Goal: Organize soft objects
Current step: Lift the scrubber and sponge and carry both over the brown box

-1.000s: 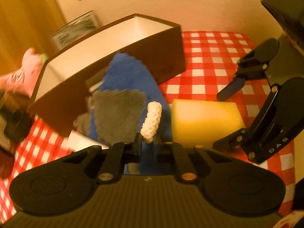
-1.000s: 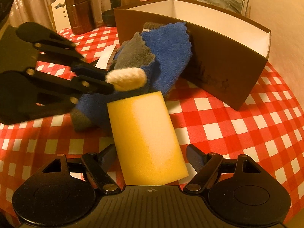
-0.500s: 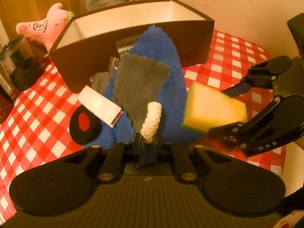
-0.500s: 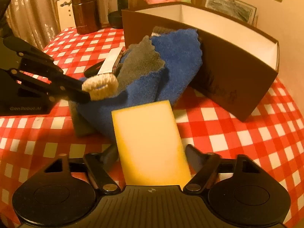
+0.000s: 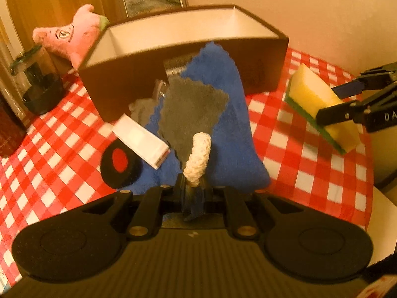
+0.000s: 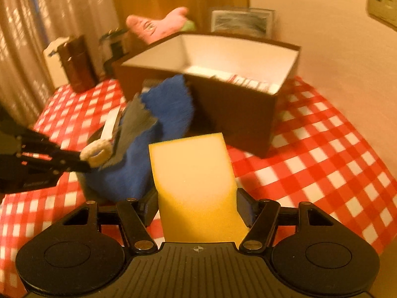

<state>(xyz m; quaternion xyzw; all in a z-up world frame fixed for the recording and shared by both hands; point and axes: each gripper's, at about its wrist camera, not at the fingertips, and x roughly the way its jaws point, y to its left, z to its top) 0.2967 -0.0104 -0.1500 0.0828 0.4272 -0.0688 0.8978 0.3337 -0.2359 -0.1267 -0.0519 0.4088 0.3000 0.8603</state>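
My left gripper (image 5: 193, 188) is shut on a cream knitted roll (image 5: 198, 155), held above the red checked table; the roll also shows in the right wrist view (image 6: 96, 152). My right gripper (image 6: 197, 207) is shut on a yellow sponge (image 6: 196, 178) with a green underside, held in the air to the right of the pile; the sponge also shows in the left wrist view (image 5: 320, 108). A blue cloth (image 5: 223, 114) with a grey cloth (image 5: 191, 109) on it leans against the front of an open brown box (image 5: 188, 37) with a white inside.
A white flat packet (image 5: 141, 141) and a black ring with a red centre (image 5: 120, 161) lie left of the cloths. A pink plush (image 5: 69, 34) sits behind the box. A glass jar (image 5: 39, 82) and a brown container (image 6: 79, 64) stand at the left.
Both grippers have lifted and pulled back from the pile. The sponge has risen off the table and moved right. The box's inside now shows from above.
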